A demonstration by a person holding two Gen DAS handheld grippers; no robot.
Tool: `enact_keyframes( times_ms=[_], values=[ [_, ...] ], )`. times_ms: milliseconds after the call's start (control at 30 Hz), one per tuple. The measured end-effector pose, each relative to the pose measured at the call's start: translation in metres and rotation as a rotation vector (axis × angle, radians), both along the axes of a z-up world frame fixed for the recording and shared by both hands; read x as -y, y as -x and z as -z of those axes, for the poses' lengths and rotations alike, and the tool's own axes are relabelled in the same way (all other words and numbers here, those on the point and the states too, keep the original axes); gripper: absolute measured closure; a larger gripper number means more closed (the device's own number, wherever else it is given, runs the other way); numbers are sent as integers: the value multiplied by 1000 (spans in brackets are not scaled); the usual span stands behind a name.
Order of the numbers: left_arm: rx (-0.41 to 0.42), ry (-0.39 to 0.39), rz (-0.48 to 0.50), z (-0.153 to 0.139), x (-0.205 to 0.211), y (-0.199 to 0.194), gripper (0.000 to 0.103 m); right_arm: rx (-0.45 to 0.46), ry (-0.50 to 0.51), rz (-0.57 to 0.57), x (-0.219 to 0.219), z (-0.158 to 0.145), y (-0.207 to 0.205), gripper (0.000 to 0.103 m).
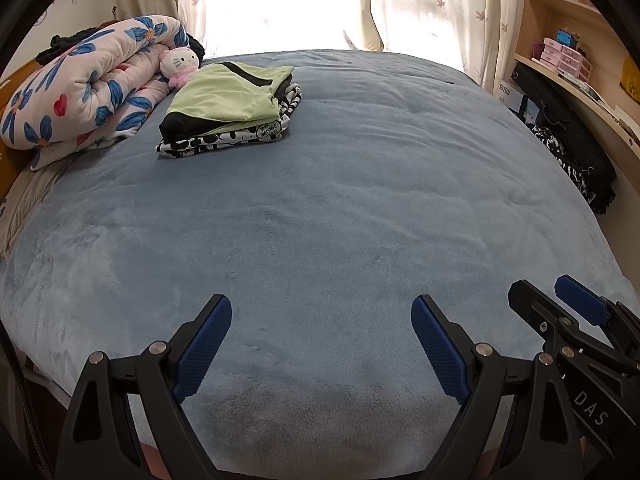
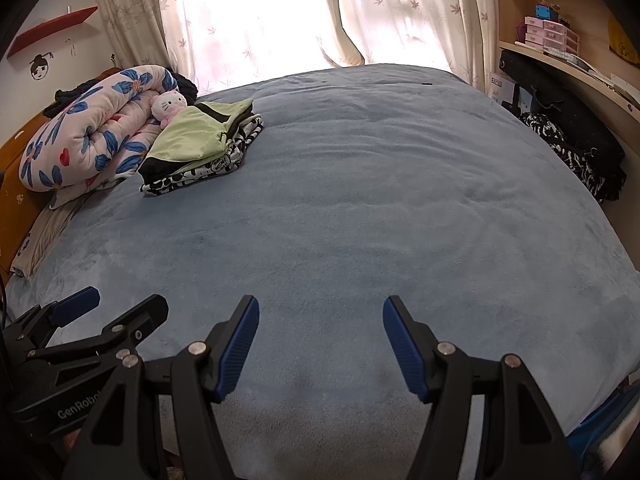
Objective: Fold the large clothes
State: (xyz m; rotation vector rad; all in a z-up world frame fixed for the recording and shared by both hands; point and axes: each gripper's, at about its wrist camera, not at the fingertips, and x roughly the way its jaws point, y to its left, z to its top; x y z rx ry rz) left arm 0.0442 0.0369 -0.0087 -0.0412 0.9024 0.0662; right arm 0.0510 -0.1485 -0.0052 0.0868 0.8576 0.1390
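A stack of folded clothes point(image 1: 232, 108) lies at the far left of the blue bed point(image 1: 340, 208), a light green and black garment on top of a black-and-white patterned one; the right wrist view shows the same stack of folded clothes point(image 2: 200, 144). My left gripper point(image 1: 322, 312) hangs open over the bed's near edge with nothing between its blue pads. My right gripper point(image 2: 320, 312) is open and empty too, right beside it. Each gripper shows in the other's view: the right gripper point(image 1: 556, 296) at lower right, the left gripper point(image 2: 120, 300) at lower left.
A rolled floral quilt point(image 1: 88, 84) with a small white plush toy point(image 1: 180, 65) lies left of the stack by the headboard. Curtains point(image 1: 420, 0) hang behind the bed. A desk and shelves point(image 1: 568, 60) with boxes run along the right, dark clothing point(image 1: 576, 164) beside the bed.
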Motion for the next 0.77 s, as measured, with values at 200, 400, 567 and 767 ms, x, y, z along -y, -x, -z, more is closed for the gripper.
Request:
enact_keyframes(
  times_ms=[200,400,567,767],
  values=[
    [-3,2,3,1,-1,0,13,0,0,0,0,0,0,38],
    [-7,4,9,2,-3,0,14,-1,0,0,0,0,0,38],
    [-8,2,10,3,-4,0,14,-3,0,2,0,1,1,38],
    [-14,11,14,4,-4,-1,15,-7,5,7,1,3,3,38]
  ],
)
